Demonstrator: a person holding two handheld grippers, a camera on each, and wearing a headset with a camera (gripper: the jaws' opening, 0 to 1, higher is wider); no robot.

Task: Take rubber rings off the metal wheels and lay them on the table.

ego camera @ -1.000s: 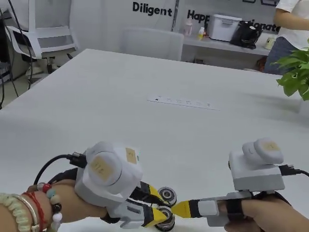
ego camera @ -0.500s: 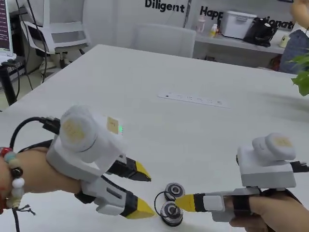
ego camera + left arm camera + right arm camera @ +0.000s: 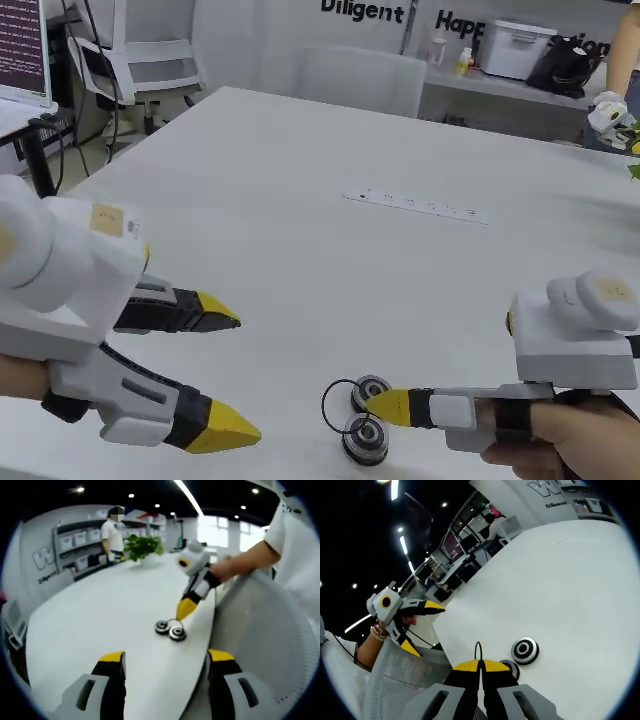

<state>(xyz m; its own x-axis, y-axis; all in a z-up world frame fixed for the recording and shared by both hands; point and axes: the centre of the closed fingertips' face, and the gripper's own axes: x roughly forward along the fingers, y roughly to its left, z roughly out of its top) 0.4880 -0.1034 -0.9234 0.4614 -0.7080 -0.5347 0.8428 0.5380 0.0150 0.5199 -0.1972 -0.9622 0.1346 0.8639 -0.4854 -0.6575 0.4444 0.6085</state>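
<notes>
Two small metal wheels [image 3: 372,391] [image 3: 365,439] lie side by side near the table's front edge. A thin black rubber ring [image 3: 326,402] stands as a loop just left of them. My right gripper [image 3: 385,405] reaches in from the right, shut on that ring. In the right gripper view the ring [image 3: 478,651] rises edge-on from the closed jaws, with one wheel [image 3: 525,650] to the right. My left gripper [image 3: 228,372] hovers open well left of the wheels, holding nothing. In the left gripper view the wheels [image 3: 169,629] lie ahead of my left gripper [image 3: 165,655], and the right gripper [image 3: 184,610] touches them.
A flat white power strip [image 3: 415,207] lies mid-table. A chair [image 3: 360,80] stands at the far side, with a shelf of appliances [image 3: 520,50] behind. A person stands by a green plant [image 3: 142,545]. The near table edge runs just below the wheels.
My left gripper has opened and drawn back to the left, away from the wheels. A rubber ring now stands loose beside the wheels at the right gripper's tip. The head camera has shifted.
</notes>
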